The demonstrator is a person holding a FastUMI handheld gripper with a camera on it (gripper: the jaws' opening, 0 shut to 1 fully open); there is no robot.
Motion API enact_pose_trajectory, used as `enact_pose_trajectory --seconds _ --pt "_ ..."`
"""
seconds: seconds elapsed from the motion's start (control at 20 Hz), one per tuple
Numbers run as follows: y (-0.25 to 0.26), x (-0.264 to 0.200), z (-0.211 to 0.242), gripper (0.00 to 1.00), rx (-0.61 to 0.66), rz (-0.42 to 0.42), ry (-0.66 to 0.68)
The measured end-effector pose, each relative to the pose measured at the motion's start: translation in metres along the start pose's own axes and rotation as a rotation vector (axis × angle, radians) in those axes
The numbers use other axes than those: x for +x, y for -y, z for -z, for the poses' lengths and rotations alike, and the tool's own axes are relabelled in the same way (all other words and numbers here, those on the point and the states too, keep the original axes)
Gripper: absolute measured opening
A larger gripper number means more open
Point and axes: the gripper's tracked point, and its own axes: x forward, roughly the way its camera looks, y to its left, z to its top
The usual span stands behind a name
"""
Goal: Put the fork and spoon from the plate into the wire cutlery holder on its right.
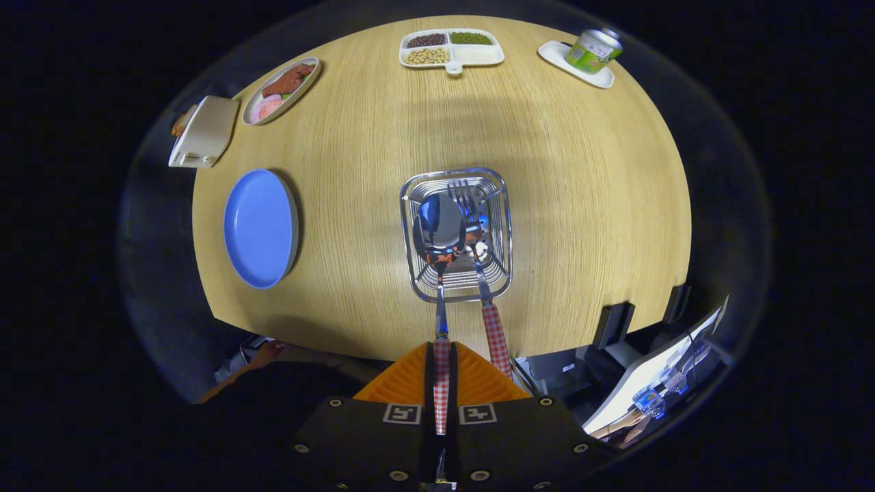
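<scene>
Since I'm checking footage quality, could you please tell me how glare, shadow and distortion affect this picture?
Gripper view: fisheye bends the round wooden table into a dome; the shiny metal spoon bowl carries mirror reflections above the square wire cutlery holder; a soft shadow lies beyond the holder; the gripper, shut on the spoon's checked handle, looks sharp; the blue plate shows even light, no glare.

Two-finger gripper (441, 383) pointing steeply downward, fingers (410, 379) closed together, pinching checked red-and-white handle of steel spoon (441, 273).
</scene>
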Motion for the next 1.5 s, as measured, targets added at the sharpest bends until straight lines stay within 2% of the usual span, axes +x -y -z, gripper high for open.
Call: enact_pose_trajectory --seconds 0.3,0.5,0.8,1.05,1.25,1.3,1.5 --pt "-0.001 0.002 -0.007 0.06 0.041 -0.042 -0.07" --pt "-0.001 0.0 -0.013 0.1 0.058 -0.051 -0.083" --pt "-0.004 -0.004 -0.011 0.09 -0.018 -0.047 -0.123" --pt "-0.005 -0.005 -0.017 0.1 -0.024 -0.038 -0.113" --pt "-0.006 -0.016 -0.026 0.15 -0.045 -0.036 -0.07" --pt "-0.006 -0.02 -0.03 0.2 -0.04 -0.04 -0.053" --pt "-0.01 -0.038 -0.046 0.29 -0.025 -0.059 0.042"
